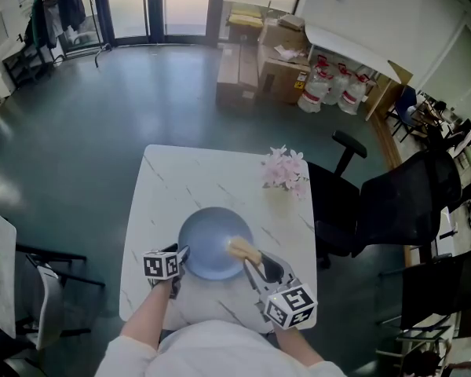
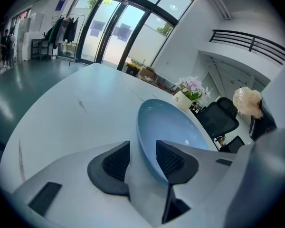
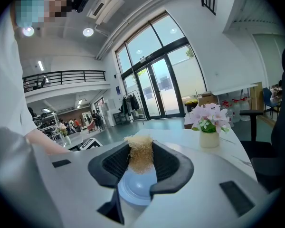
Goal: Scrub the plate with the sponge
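A dark teal floor [image 1: 78, 132] spreads round a white marbled counter [image 1: 196, 183] that stands alone in the middle of the room. A black office chair [image 1: 392, 203] sits close against the counter's right side, and a second chair [image 1: 39, 289] stands off its left side, apart from it. Beyond the far edge, well away, cardboard boxes [image 1: 279, 65] are stacked on the floor with a cluster of clear jugs [image 1: 330, 89] just beside them, and a clothes rack [image 1: 55, 10] stands by the glass doors. The light-blue plate [image 1: 208, 246] lies flat on the counter's near half, close to the person. At the plate's left edge is the left hand-held gripper [image 2: 142, 147]; its jaws stand apart, with the plate's near rim running between the two pads, and neither pad presses on it. The right hand-held gripper [image 3: 140, 151] reaches in over the plate's right rim, its jaws closed on the sponge. A small white vase of pink flowers [image 1: 284, 170] stands near the counter's far right edge, apart from the plate and from both hand-held grippers. The tan, fibrous sponge [image 1: 243, 249] juts from the pads above the plate's right part; whether it touches the plate's surface cannot be told.
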`<state>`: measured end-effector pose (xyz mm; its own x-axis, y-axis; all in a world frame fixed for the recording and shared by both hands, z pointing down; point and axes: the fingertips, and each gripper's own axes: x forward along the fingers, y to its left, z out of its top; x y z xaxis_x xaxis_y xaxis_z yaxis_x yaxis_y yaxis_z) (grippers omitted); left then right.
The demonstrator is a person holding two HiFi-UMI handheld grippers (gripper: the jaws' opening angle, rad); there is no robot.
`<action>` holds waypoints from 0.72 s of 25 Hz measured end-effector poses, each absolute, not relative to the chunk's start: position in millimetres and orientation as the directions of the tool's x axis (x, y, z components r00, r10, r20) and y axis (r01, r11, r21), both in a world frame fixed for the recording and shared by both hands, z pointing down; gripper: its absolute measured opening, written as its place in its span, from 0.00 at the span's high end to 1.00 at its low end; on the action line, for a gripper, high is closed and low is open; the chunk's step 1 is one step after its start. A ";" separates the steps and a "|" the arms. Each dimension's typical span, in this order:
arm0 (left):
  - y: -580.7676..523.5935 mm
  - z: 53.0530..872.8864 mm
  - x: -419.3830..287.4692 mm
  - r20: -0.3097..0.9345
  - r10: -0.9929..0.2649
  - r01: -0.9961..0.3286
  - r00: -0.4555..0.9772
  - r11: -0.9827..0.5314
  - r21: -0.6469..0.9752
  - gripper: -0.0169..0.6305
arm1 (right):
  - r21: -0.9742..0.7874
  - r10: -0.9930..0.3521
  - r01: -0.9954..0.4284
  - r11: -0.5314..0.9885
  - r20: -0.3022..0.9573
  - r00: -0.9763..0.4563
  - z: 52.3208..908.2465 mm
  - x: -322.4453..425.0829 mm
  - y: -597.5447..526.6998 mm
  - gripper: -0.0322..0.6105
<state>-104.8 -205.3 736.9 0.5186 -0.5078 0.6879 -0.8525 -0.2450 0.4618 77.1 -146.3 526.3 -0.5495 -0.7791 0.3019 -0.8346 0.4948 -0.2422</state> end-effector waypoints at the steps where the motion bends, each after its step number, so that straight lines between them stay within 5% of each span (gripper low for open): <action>1: -204.9 737.6 -103.4 0.691 -0.499 -0.850 0.523 -0.250 0.463 0.68 | -0.242 -0.780 -0.836 0.493 0.303 -0.548 526.5 77.5 -146.3 0.73; 18: -208.4 738.3 -101.9 0.663 -0.522 -0.822 0.537 -0.147 0.550 0.91 | -0.239 -0.781 -0.836 0.493 0.302 -0.547 528.0 79.8 -145.6 0.73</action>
